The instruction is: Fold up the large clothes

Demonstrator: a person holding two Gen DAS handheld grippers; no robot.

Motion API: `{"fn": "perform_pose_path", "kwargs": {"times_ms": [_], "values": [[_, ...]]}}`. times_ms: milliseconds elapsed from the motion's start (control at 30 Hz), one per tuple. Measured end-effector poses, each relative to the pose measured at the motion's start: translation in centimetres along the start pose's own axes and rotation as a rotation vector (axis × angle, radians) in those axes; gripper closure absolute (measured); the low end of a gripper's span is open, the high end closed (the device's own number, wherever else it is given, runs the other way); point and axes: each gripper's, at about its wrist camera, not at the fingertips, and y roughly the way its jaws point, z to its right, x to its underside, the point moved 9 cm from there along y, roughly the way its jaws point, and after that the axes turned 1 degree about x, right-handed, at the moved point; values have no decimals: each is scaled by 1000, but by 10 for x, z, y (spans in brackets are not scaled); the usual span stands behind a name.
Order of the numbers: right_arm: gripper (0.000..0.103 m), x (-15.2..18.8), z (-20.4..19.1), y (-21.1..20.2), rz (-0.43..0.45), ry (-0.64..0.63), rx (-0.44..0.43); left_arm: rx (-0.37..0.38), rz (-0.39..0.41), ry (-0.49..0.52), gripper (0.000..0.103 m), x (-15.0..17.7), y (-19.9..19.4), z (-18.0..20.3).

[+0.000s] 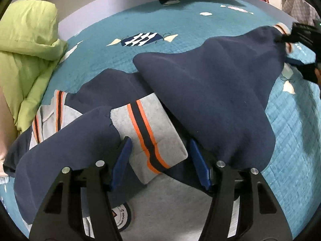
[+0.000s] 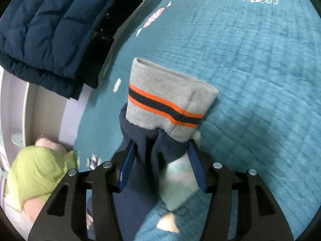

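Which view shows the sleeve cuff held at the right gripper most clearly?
The right wrist view: the grey cuff with its orange stripes fills the centre, just beyond the right gripper. The left wrist view shows that cuff only small, at the far right edge.

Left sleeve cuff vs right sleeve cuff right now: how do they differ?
The left cuff lies flat on the sweater body, between the open left gripper fingers, ungripped. The right cuff juts past the right gripper, which brackets its navy sleeve above the quilt. Both are grey with orange-navy stripes.
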Motion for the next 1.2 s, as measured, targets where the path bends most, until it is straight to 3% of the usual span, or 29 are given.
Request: {"fn": "perform_pose_path", "kwargs": {"times_ms": [33, 100, 233, 267, 367, 467, 667, 867, 1067, 1100, 1200], "values": [[82, -1, -6, -1, 2, -26, 0, 11, 3, 2, 43, 0, 0, -1], [83, -4, -30, -14, 51, -124, -12, 47, 14, -16, 43, -1, -3, -4], [84, 7, -81, -47, 136, -307, -5, 204, 119, -175, 43, -5, -38, -25], [84, 14, -97, -57, 153, -349, -20, 213, 136, -187, 43, -5, -47, -31], [84, 52, -161, -83, 183, -521, -56, 174, 186, -217, 43, 1, -78, -72], [84, 118, -225, -98, 174, -678, -83, 91, 179, -298, 43, 22, -97, -140], [83, 251, -313, -81, 109, -835, -117, -32, 180, -415, 43, 71, -134, -246], [83, 384, -349, -22, -33, -895, -94, -75, 153, -483, 43, 112, -154, -310], [77, 493, -339, 34, -159, -923, -20, -115, 120, -548, 43, 157, -163, -358], [74, 507, -336, 43, -180, -929, -11, -125, 118, -552, 43, 162, -165, -365], [43, 534, -327, 56, -253, -958, 3, -131, 105, -558, 43, 178, -169, -378]]}}
